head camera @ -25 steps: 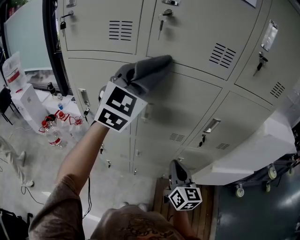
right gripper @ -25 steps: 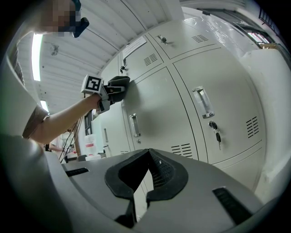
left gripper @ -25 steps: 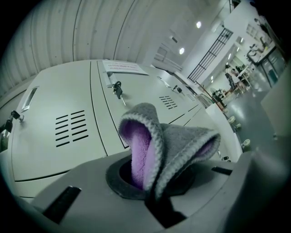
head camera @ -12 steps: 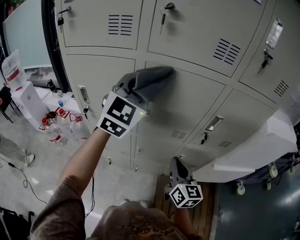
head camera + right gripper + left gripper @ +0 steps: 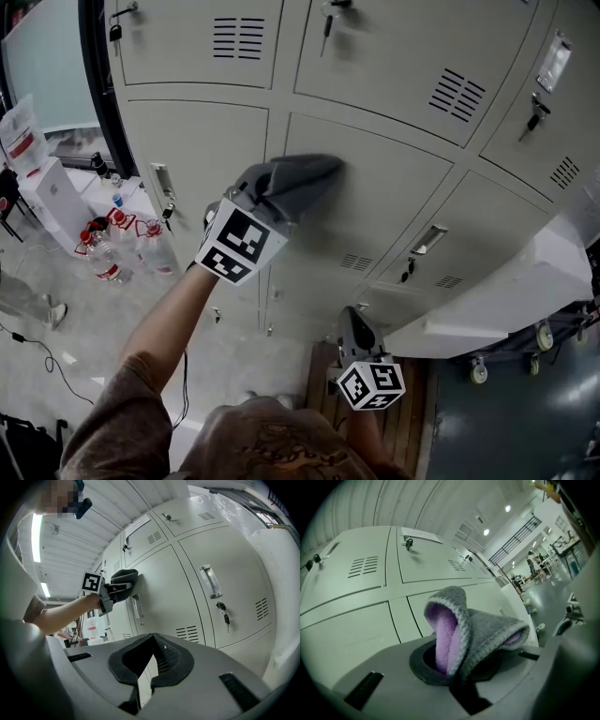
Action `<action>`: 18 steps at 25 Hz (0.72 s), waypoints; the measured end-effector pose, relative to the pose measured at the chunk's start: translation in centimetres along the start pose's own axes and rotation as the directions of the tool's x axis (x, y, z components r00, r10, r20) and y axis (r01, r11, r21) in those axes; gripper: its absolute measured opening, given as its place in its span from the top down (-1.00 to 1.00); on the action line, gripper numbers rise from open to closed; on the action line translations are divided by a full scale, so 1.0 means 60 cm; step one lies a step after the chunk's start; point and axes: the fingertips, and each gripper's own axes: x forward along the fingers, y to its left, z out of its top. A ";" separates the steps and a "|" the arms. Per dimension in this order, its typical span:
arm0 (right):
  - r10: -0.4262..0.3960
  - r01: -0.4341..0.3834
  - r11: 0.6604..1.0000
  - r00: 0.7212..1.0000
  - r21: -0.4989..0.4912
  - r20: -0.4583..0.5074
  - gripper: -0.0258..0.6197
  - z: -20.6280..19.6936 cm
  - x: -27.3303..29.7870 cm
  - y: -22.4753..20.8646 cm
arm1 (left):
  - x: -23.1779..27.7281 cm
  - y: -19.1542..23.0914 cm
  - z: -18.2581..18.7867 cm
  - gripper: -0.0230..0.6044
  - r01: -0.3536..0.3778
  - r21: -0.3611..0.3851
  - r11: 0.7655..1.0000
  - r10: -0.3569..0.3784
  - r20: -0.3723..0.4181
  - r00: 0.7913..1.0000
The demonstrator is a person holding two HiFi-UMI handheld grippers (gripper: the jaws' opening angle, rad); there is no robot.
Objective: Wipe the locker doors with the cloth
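A grey cloth (image 5: 302, 176) with a purple fleece inside is pressed flat on a beige locker door (image 5: 398, 192) in the middle row, a little below the door's top seam. My left gripper (image 5: 269, 189) is shut on the cloth, which bunches out between its jaws in the left gripper view (image 5: 474, 634). The right gripper view shows the cloth (image 5: 124, 577) against the door (image 5: 168, 597) beside a recessed handle. Low down by the bottom lockers, my right gripper (image 5: 350, 330) hangs shut and holds nothing (image 5: 140, 686).
Keys hang in the locks of the upper doors (image 5: 327, 19). Water bottles (image 5: 101, 264) and a white box (image 5: 54, 192) stand on the floor at left. A white wheeled cabinet (image 5: 506, 305) juts out at right, with a wooden pallet (image 5: 412, 427) below.
My left gripper has slid the cloth down the door, from its top seam to a little below it. The right gripper has stayed put.
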 end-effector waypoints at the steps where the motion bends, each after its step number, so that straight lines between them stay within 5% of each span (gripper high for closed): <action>1: -0.002 0.002 1.000 1.000 0.000 -0.001 0.92 0.000 0.000 -0.001 | 0.000 -0.005 -0.008 0.81 0.003 -0.005 1.000 -0.003 -0.006 1.000; 18: -0.026 0.026 1.000 1.000 0.002 -0.015 0.92 -0.008 0.000 -0.013 | 0.000 -0.059 -0.089 0.81 -0.023 0.028 0.999 0.024 -0.039 0.999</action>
